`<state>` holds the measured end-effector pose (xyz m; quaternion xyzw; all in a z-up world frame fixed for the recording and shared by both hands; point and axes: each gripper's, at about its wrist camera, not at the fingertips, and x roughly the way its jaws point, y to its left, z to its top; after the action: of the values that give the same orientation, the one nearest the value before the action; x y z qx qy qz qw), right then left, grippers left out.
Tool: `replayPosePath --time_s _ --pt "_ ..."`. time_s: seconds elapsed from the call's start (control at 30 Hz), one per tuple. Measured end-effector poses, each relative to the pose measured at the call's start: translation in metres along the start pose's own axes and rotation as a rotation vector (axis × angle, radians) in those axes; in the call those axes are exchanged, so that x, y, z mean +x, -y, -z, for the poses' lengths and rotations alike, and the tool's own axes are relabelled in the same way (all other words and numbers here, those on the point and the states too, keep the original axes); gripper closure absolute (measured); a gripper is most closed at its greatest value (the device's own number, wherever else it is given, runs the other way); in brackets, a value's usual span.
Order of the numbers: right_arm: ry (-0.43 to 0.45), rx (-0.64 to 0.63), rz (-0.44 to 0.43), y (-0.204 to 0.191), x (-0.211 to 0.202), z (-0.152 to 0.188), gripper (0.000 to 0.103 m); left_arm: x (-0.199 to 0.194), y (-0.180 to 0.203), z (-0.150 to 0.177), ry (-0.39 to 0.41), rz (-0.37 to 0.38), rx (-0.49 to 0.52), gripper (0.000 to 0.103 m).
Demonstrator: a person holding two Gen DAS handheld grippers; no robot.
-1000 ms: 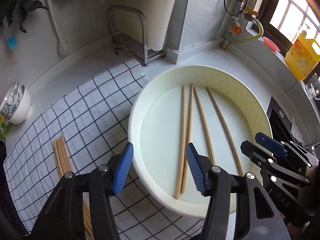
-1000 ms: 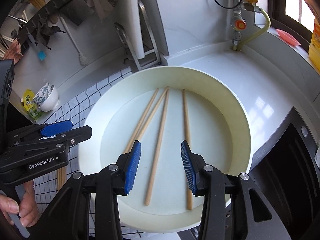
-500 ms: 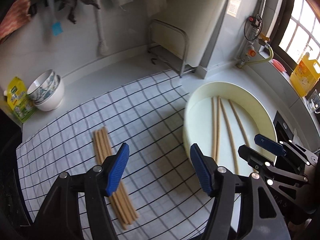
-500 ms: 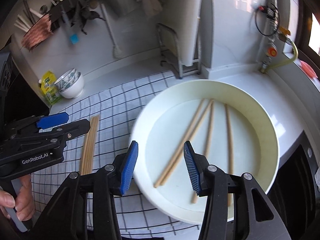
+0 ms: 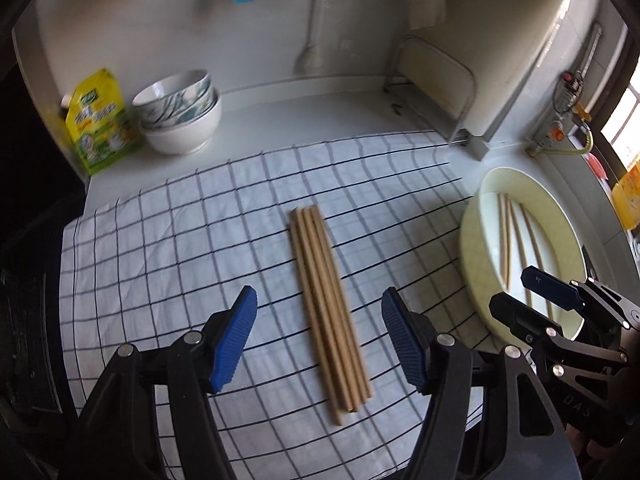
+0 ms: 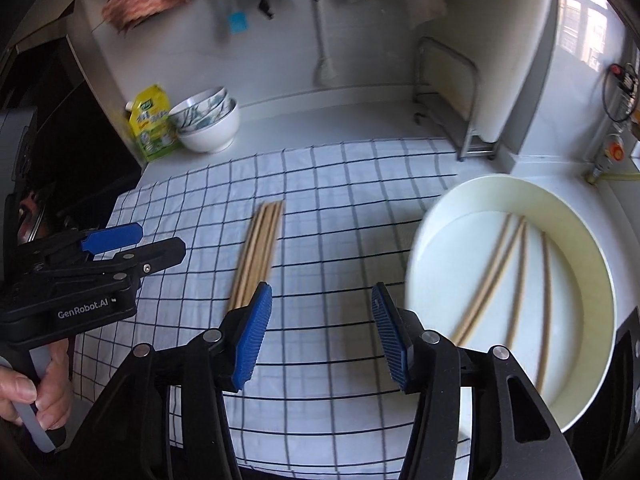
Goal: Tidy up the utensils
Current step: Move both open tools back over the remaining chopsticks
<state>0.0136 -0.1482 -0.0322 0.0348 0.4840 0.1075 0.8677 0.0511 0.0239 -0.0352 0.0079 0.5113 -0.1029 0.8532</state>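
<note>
Key relation: in the left wrist view, the bundle of chopsticks [image 5: 328, 312] lay directly ahead of the left gripper [image 5: 318, 336], between its two blue pads, long axis running from the centre of the frame down toward the lower middle, roughly in line with the fingers.

Left gripper: jaws stood wide apart and held nothing; it hung above the bundle, and contact could not be judged.

Right gripper: in the right wrist view, the right gripper [image 6: 320, 334] was also spread wide and empty, over bare checked cloth [image 6: 340, 208].

Nearer arm: judged to be the left, for the bundle; in the right wrist view the same bundle [image 6: 258, 254] sat upper left of the right gripper's left pad.

Loose chopsticks: four more [image 6: 516, 276] lay in the cream round basin [image 6: 440, 216] at the right of the frame, just beside the right gripper's right finger.

Surroundings: cloth covered the desk [image 5: 320, 116]; stacked bowls [image 5: 180, 112] stood at upper left.
</note>
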Motion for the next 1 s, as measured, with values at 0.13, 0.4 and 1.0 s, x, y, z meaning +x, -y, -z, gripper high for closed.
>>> replayPosePath --time_s 0.13,0.4,1.0 --pt "-0.045 -0.019 -0.019 -0.02 0.02 0.005 0.053 0.011 -0.028 0.013 -0.036 -0.02 -0.045 0.036" --pt "-0.128 -0.012 -0.027 -0.039 0.069 0.02 0.052 0.032 -0.065 0.035 -0.08 -0.061 -0.096 0.035" --pt "-0.129 -0.034 0.054 -0.045 0.117 0.042 0.048 0.072 -0.067 0.058 -0.099 -0.047 -0.061 0.03"
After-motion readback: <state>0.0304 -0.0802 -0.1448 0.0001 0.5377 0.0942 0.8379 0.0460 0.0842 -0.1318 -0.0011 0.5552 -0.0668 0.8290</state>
